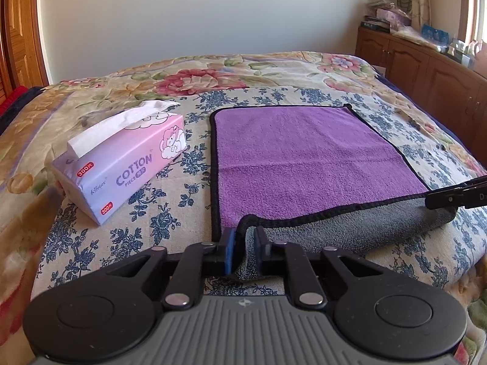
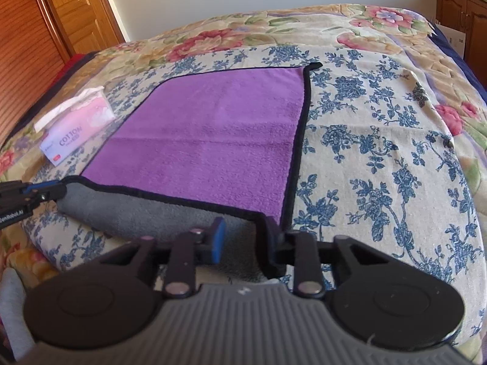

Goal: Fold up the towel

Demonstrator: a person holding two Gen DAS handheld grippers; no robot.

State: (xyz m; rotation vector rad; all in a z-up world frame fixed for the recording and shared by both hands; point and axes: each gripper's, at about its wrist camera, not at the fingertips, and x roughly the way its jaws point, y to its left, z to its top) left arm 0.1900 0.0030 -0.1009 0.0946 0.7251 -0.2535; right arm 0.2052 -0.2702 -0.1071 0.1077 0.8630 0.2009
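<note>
A purple towel [image 1: 304,158] with black trim and a grey underside lies on the bed; it also shows in the right wrist view [image 2: 213,133]. Its near edge is lifted and rolled forward, showing grey [image 1: 350,228]. My left gripper [image 1: 245,252] is shut on the towel's near left corner. My right gripper [image 2: 246,243] has its jaws set wider, with the near right corner between them; it looks shut on the cloth. Each gripper shows at the edge of the other view, the right one [image 1: 456,197] and the left one [image 2: 30,194].
A pink tissue pack [image 1: 121,164] lies left of the towel, also in the right wrist view [image 2: 76,124]. The flowered bedspread [image 2: 380,167] stretches right of the towel. A wooden cabinet [image 1: 420,70] stands at the far right, a wooden door [image 2: 70,9] at the far left.
</note>
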